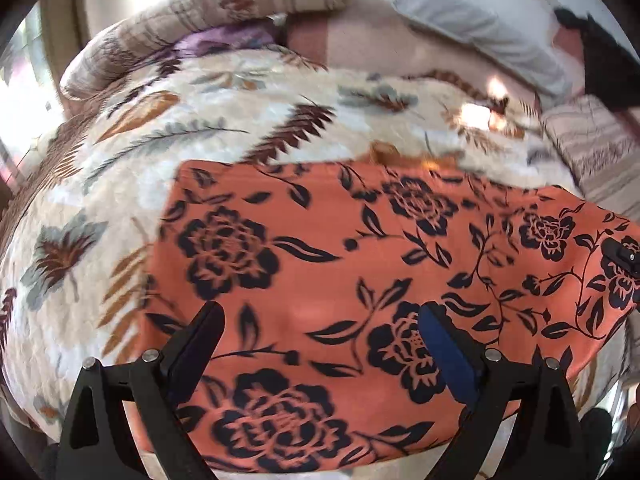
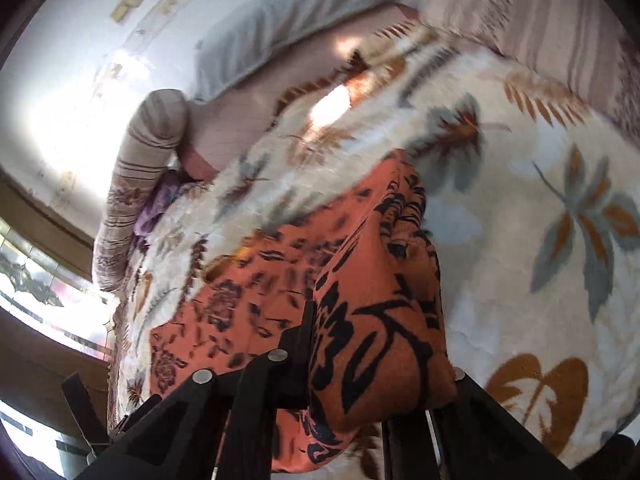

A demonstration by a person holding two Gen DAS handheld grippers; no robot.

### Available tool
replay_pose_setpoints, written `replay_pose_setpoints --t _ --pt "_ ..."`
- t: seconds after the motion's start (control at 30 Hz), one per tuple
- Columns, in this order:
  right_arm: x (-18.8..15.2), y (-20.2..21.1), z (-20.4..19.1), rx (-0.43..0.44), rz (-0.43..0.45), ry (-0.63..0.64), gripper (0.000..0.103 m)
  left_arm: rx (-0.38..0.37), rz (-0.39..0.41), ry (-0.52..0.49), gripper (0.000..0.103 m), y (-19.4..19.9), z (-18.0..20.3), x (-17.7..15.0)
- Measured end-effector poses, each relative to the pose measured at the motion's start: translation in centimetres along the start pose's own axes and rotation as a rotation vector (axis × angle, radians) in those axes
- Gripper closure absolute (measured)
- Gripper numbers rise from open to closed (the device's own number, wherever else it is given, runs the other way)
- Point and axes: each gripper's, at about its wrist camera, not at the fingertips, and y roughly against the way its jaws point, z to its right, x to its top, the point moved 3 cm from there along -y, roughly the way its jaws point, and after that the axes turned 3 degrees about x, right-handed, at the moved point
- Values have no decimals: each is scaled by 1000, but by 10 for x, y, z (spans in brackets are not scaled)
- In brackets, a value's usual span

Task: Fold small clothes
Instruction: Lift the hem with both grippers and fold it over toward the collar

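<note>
Orange garment (image 1: 320, 264) with black rose and leaf print, thin fabric. Spread mostly flat on the bed, straight far edge, left corner squared. Right end is bunched and lifted off the bed, gathered into a thick fold (image 2: 380, 320). Rest trails back flat (image 2: 240, 300). Print blurred in places, garment type unclear.

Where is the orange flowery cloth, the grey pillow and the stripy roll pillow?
orange flowery cloth (image 1: 320, 248): left wrist view, middle of its flat part.
grey pillow (image 1: 472, 20): left wrist view, middle of the pillow at the top.
stripy roll pillow (image 2: 132, 184): right wrist view, middle of its long side.
</note>
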Motion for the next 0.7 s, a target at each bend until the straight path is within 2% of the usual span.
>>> replay_pose_setpoints --t 0.07,0.17,0.27,0.33,0.4,0.47,0.53,0.6,0.67,0.7 --pt "0 8 -61 57 36 117 93 10 68 97 6 27 -48 -2" --pt "-30 3 -150 127 31 296 93 101 114 235 6 52 -125 -15" --pt "-92 -37 -208 168 -79 428 93 168 95 356 6 59 -187 -35" --pt "-142 -85 -224 130 -198 521 93 175 66 412 6 56 -214 -49" --pt "-190 -140 -217 49 -381 563 92 165 42 450 6 52 -226 -60" --pt "-194 -136 -221 41 -318 591 92 132 48 461 6 54 -229 -64" --pt "-183 -128 -228 67 -323 559 92 109 58 456 6 56 -228 -62" --pt "-174 -122 -236 77 -289 561 92 69 72 448 6 58 -222 -59" --pt "-181 -124 -242 100 -291 576 85 32 74 435 6 59 -215 -54" --pt "-189 -130 -243 98 -317 587 75 5 77 426 6 59 -211 -52"
